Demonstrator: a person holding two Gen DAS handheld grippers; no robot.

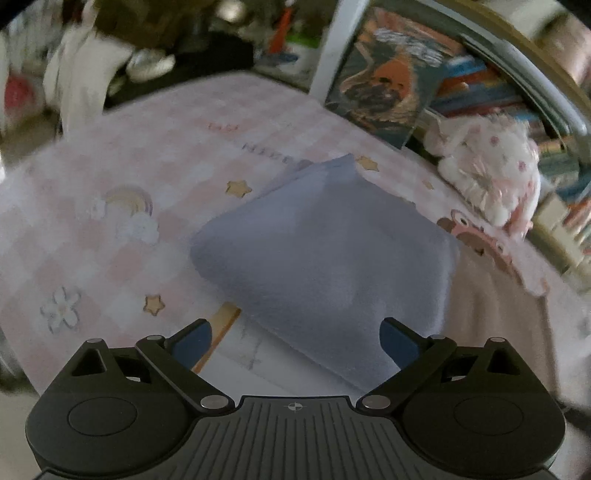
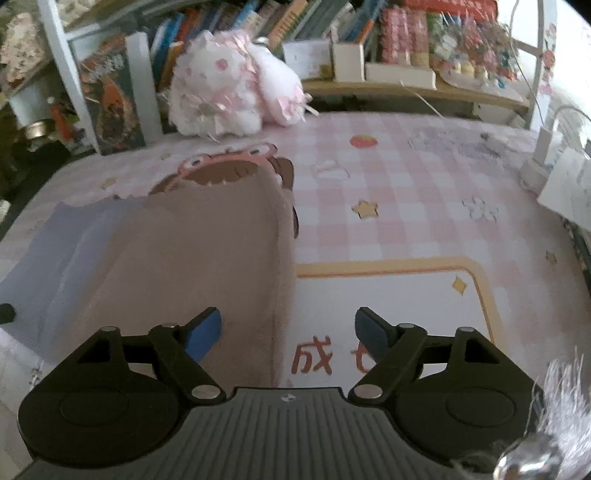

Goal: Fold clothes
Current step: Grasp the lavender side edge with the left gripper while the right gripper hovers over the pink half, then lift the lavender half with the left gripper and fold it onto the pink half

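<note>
1. Lying on the pink checked mat (image 2: 406, 206), the two task garments sit side by side: a blue-grey folded cloth (image 1: 325, 254) and, touching its right edge, a beige-pink garment (image 2: 192, 266).
2. The blue-grey cloth appears soft and slightly fuzzy, doubled into a rough diamond with one corner raised at the far end; motion blur hides the stitching.
3. The beige-pink garment lies flat as a long panel with a rounded far end, partly covering an owl figure (image 2: 229, 162) printed on the mat.
4. The left gripper (image 1: 295, 339) hangs above the near edge of the blue-grey cloth with its jaws spread wide, grasping nothing.
5. The right gripper (image 2: 288, 332) hovers over the right edge of the beige-pink garment, jaws likewise spread and empty.
6. Judged step: between folds, with both tools released. The next move probably calls for pinching a near edge and carrying it across without dragging the neighbouring piece.
7. Beyond the mat stand a fluffy white-and-pink plush toy (image 2: 229, 88) and shelves of books (image 2: 258, 18).
</note>
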